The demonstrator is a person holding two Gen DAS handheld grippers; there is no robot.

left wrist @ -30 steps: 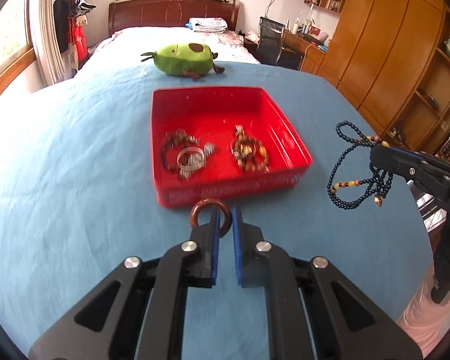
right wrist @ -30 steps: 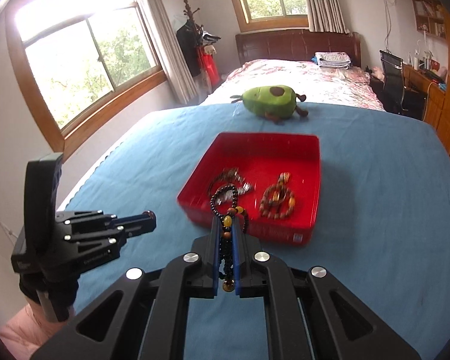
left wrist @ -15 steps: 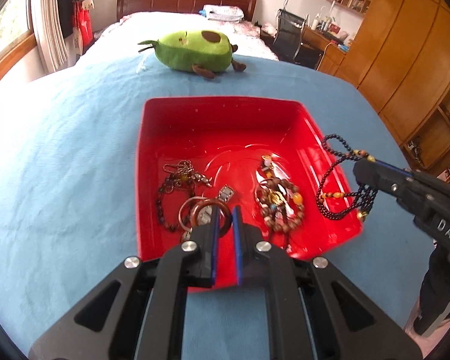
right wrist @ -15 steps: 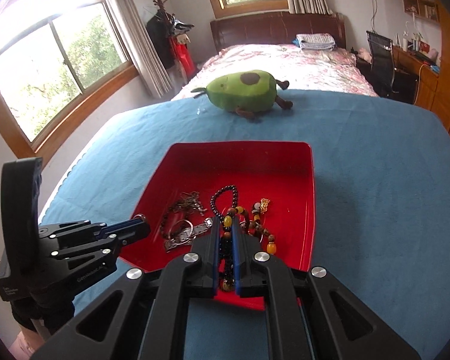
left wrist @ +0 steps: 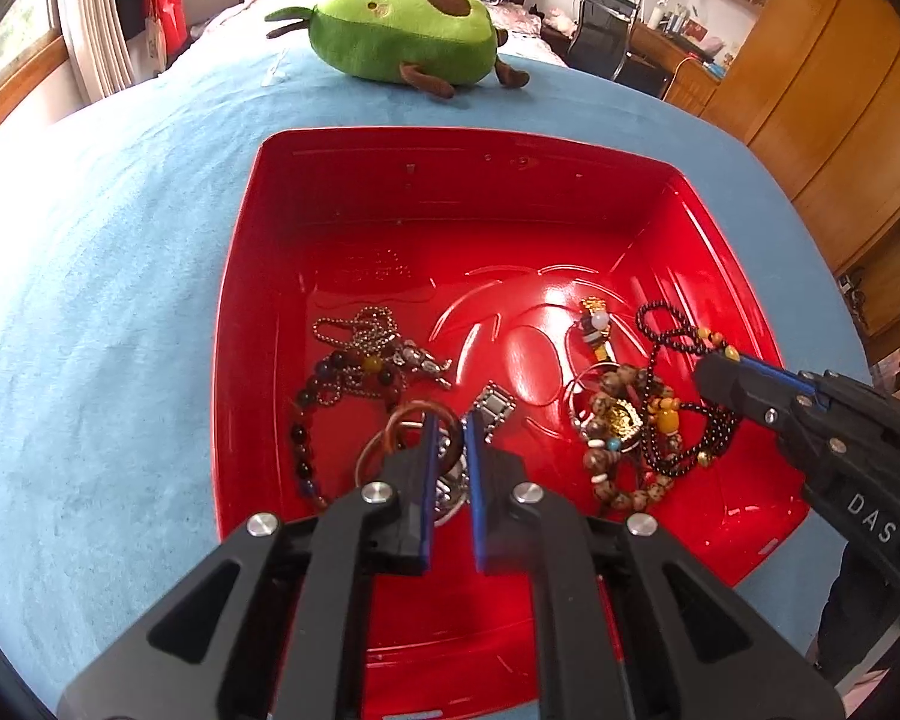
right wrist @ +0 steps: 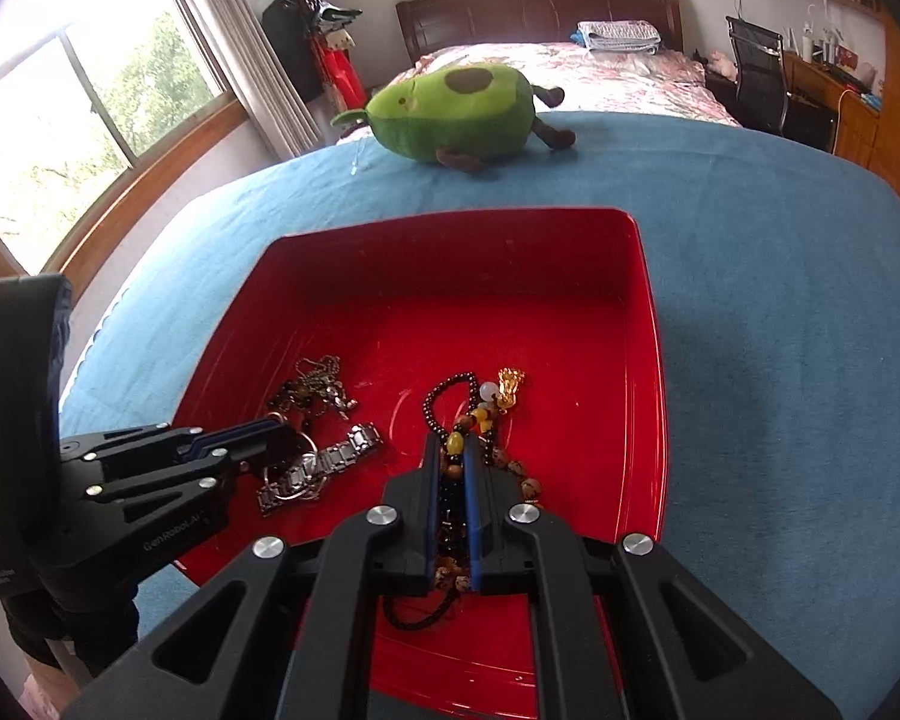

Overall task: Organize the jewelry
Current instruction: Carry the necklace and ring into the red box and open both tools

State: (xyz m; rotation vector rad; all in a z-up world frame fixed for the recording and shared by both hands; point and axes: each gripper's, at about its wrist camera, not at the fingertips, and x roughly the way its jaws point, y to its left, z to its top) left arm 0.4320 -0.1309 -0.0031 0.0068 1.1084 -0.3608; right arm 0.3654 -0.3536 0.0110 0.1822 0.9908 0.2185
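Note:
A red tray (left wrist: 510,180) (right wrist: 648,324) sits on the blue cloth and holds several pieces of jewelry: a chain and dark bead bracelet (left wrist: 354,360), a metal watch band (right wrist: 336,456) and a brown bead bracelet (left wrist: 618,420). My left gripper (left wrist: 448,420) (right wrist: 282,426) is low over the tray's near left part, shut on a brown ring (left wrist: 411,411). My right gripper (right wrist: 450,456) (left wrist: 714,372) is over the tray's right part, shut on a black bead necklace (right wrist: 444,390) (left wrist: 678,336) whose loops rest on the brown bead bracelet.
A green avocado plush toy (left wrist: 396,36) (right wrist: 456,114) lies on the blue cloth (left wrist: 90,300) behind the tray. A bed, a window and wooden wardrobes (left wrist: 840,90) stand around the table.
Both grippers have moved forward and down from in front of the tray to low over it, carrying the brown ring and the black necklace. The necklace now touches the jewelry in the tray.

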